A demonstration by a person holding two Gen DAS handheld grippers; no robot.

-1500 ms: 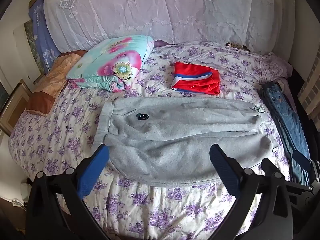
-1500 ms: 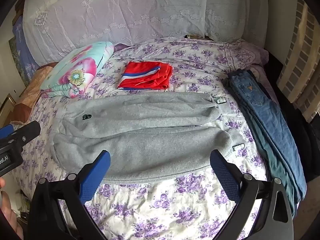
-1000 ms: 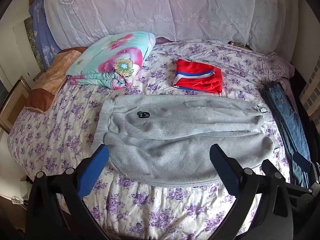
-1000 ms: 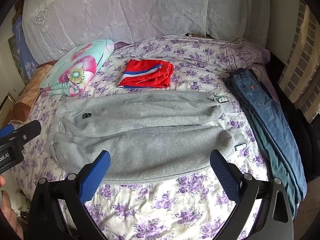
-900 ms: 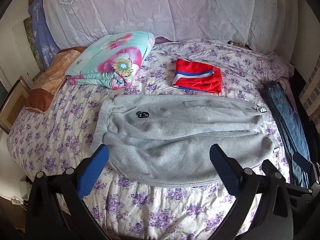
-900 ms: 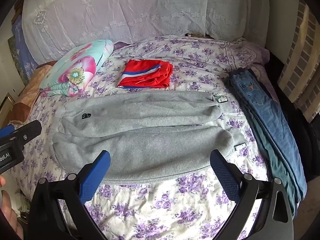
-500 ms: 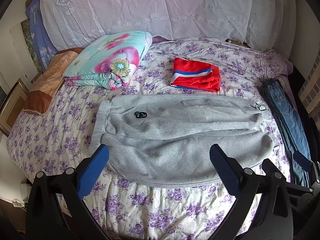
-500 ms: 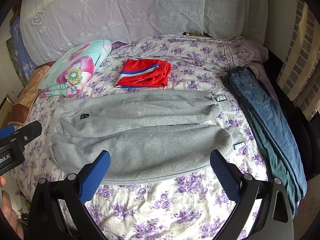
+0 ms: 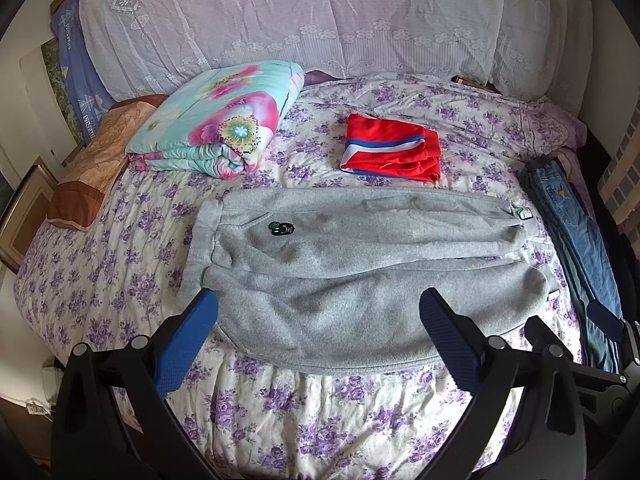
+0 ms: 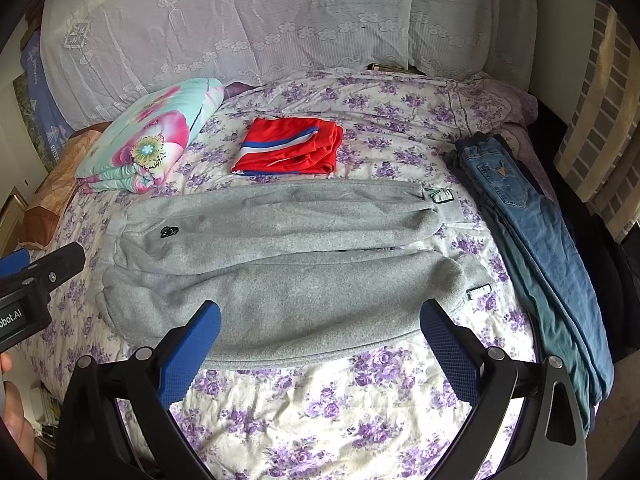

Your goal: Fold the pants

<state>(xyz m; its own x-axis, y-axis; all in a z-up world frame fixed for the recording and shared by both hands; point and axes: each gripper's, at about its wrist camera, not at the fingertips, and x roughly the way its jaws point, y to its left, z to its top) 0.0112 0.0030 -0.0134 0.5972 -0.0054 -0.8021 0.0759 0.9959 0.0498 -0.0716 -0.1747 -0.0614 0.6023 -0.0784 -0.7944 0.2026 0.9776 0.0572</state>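
Observation:
Grey sweatpants [image 9: 360,264] lie flat across the floral bed, waistband at the left, both leg cuffs at the right, legs side by side. They also show in the right wrist view [image 10: 288,256]. My left gripper [image 9: 318,312] is open and empty, hovering above the near edge of the pants. My right gripper [image 10: 320,316] is open and empty, also above the near edge. The left gripper's body shows at the left edge of the right wrist view [image 10: 36,276].
A folded red garment with blue and white stripes [image 9: 390,154] lies behind the pants. A folded floral quilt [image 9: 216,120] sits at the back left. Folded blue jeans [image 10: 532,240] lie along the right side. A lace-covered headboard [image 9: 300,20] stands behind. The bed's near edge [image 10: 320,440] is below my grippers.
Both grippers have drifted slightly, shifting the view a little; the pants have not moved and both grippers stay open.

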